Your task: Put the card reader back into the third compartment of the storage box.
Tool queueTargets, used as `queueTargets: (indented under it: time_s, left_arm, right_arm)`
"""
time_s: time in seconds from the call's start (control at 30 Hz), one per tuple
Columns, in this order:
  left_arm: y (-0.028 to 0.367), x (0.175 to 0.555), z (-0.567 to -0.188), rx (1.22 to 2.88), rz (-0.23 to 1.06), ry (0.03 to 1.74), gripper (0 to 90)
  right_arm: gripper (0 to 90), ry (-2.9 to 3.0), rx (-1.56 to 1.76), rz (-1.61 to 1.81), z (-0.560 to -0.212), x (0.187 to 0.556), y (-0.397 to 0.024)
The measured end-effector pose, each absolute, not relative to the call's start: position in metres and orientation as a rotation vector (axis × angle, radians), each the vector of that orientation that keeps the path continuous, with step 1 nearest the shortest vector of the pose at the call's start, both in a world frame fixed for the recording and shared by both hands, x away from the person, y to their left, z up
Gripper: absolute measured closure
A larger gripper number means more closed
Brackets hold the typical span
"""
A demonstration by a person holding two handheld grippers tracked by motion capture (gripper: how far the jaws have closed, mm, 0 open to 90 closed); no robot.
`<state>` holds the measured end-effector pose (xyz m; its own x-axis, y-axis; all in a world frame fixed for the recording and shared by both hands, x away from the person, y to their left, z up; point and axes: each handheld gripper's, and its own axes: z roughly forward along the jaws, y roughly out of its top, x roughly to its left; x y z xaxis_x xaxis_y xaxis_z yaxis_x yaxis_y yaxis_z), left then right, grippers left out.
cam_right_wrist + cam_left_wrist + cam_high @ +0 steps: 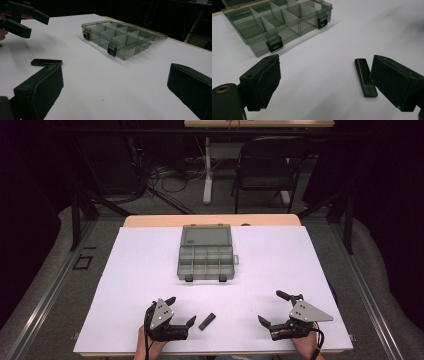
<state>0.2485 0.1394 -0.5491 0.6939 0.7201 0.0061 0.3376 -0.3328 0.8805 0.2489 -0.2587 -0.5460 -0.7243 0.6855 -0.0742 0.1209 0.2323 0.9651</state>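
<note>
The left gripper (179, 313) rests on the table (125, 285) with jaws wide apart, just beside the small black stick (207, 321). It looks like the reach before the pick: next, the jaws must move around the stick and close. The right gripper (273, 307) waits, also open. The box (206, 255) stands open, its compartments empty.
</note>
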Motion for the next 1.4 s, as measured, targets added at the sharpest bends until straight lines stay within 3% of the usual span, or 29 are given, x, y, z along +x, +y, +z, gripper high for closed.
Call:
queueTargets:
  time_s: [0.93, 1.27, 1.4]
  left_arm:
    - [0.110, 0.252, -0.551, 2.066, 0.442, 0.766, 10.6]
    - [0.100, 0.253, -0.553, 2.114, 0.421, 0.767, 22.7]
    - [0.093, 0.252, -0.553, 2.145, 0.390, 0.748, 34.7]
  right_arm:
    - [0.0, 2.024, 0.736, 1.506, -0.546, 0.249, -0.259]
    - [0.0, 2.023, 0.735, 1.507, -0.546, 0.249, -0.259]
    - [0.0, 2.021, 0.738, 1.507, -0.546, 0.248, -0.260]
